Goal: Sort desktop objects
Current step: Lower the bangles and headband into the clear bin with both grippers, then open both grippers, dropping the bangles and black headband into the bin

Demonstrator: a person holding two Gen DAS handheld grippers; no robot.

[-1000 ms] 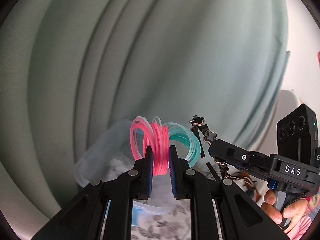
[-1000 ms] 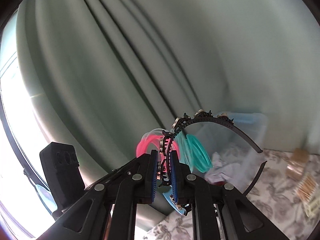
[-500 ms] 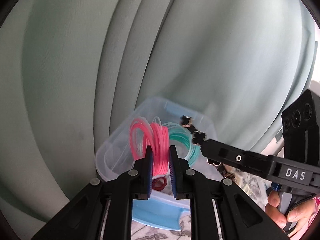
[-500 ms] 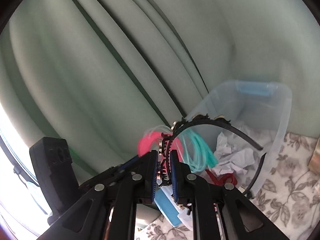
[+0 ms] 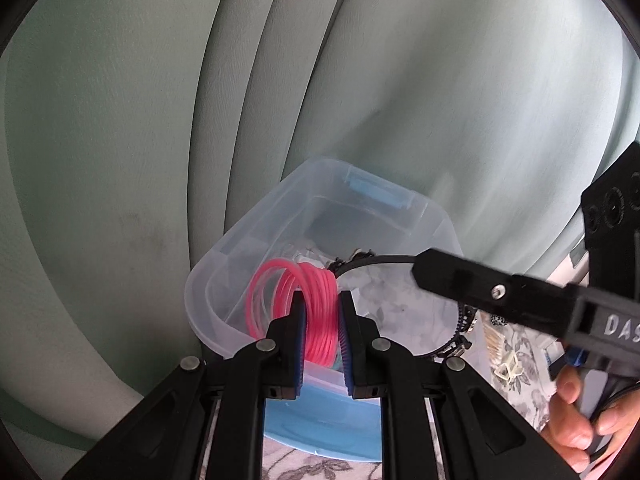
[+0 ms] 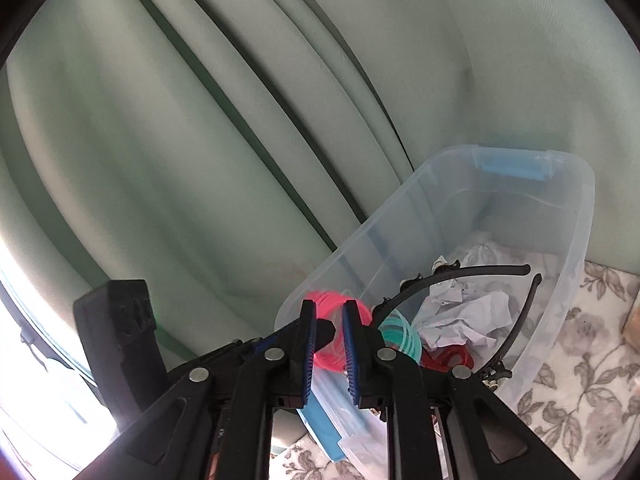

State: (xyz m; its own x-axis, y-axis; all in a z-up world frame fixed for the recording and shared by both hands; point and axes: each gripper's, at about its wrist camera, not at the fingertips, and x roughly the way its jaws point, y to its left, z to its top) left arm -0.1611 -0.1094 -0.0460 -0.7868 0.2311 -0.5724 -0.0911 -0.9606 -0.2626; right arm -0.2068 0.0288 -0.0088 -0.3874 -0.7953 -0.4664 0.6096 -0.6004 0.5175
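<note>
My left gripper [image 5: 320,300] is shut on a bunch of pink plastic rings [image 5: 308,300], held just over the near rim of a clear plastic bin [image 5: 240,248]. The teal rings [image 6: 400,336] hang down into the bin beside the pink ones [image 6: 328,344]. My right gripper [image 6: 329,308] stands open with a gap between its pads, over the bin's near corner [image 6: 304,292]. A black studded headband [image 6: 460,276] lies loose across the bin's rim, partly inside. In the left wrist view the headband [image 5: 376,262] curves out past the right gripper's finger [image 5: 460,280].
The bin holds crumpled white paper [image 6: 468,316] and a red band [image 6: 448,358]. It has blue latches [image 6: 514,168] and stands on a floral tablecloth [image 6: 580,380] against a pale green curtain [image 6: 240,120]. Small items [image 5: 500,344] lie on the cloth to the right.
Both grippers have come down toward the bin. The right gripper has opened and let go of the headband, which now rests on the bin. The left gripper's rings hang lower, into the bin.
</note>
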